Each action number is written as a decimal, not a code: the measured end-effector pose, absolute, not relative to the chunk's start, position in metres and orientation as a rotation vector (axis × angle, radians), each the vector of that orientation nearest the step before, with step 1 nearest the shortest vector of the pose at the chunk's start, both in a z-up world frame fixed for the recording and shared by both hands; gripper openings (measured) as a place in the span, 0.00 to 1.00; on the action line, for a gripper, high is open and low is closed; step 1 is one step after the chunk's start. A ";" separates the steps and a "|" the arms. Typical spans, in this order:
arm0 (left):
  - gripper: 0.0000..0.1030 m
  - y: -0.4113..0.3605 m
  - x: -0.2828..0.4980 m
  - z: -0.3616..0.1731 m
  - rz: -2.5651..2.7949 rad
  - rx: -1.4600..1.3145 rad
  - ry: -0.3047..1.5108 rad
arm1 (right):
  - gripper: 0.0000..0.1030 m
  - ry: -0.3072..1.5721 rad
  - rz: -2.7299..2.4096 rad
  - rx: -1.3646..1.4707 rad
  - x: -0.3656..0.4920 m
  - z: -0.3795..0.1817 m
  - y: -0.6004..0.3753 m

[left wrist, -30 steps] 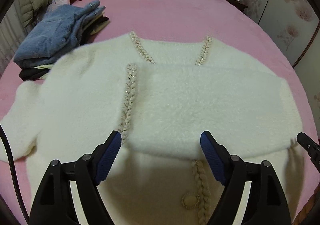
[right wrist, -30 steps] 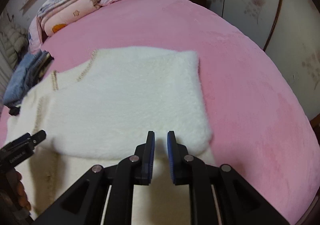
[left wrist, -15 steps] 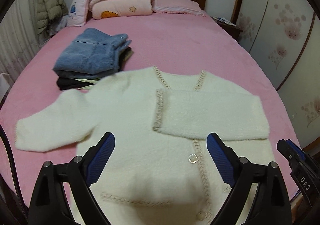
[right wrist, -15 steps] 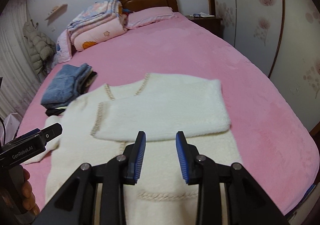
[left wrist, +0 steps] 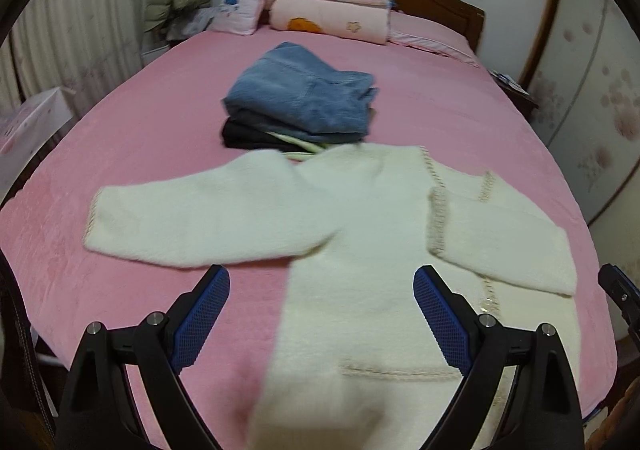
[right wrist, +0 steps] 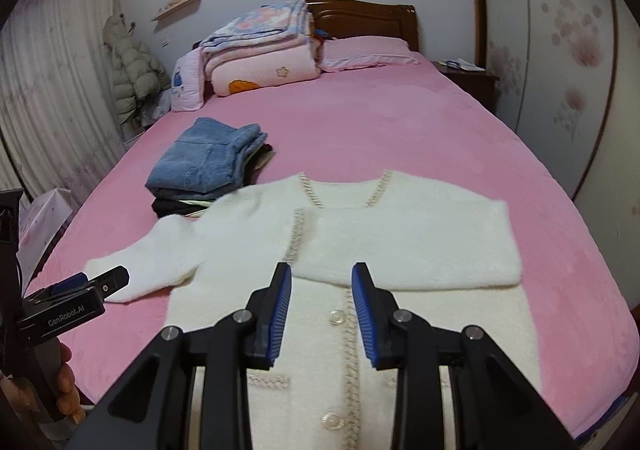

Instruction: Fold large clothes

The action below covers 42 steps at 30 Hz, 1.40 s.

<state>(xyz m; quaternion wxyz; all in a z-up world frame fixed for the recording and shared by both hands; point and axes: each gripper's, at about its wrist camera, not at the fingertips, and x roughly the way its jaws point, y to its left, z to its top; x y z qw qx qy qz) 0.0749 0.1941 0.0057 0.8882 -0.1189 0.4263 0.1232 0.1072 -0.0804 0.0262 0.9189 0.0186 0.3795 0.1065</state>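
A fluffy white cardigan (left wrist: 360, 210) (right wrist: 460, 330) with braided trim and buttons lies flat on the pink bed (right wrist: 400, 130). One sleeve (right wrist: 408, 246) is folded across its chest. The other sleeve (left wrist: 200, 222) (right wrist: 160, 258) stretches out flat to the left. My left gripper (left wrist: 322, 278) hovers above the cardigan's left edge, open wide, with nothing in it. It also shows at the left of the right wrist view (right wrist: 100, 282), held by a hand. My right gripper (right wrist: 322, 270) hangs over the button line, open by a narrower gap and empty.
A stack of folded clothes with jeans on top (left wrist: 300, 102) (right wrist: 208, 162) sits just beyond the cardigan's left shoulder. Folded quilts (right wrist: 260, 54) and a pillow lie at the headboard. A nightstand (right wrist: 468, 78) is at the far right and a white box (left wrist: 28, 122) by the bed's left side.
Both grippers pulled back and rose from the folded sleeve. The left one swung left, bringing the outstretched sleeve into view. Both sets of jaws stand wider than a second ago.
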 end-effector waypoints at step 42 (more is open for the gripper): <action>0.13 0.510 0.071 -0.179 0.607 -0.796 0.776 | 0.31 1.016 0.493 -0.179 0.181 -0.111 0.177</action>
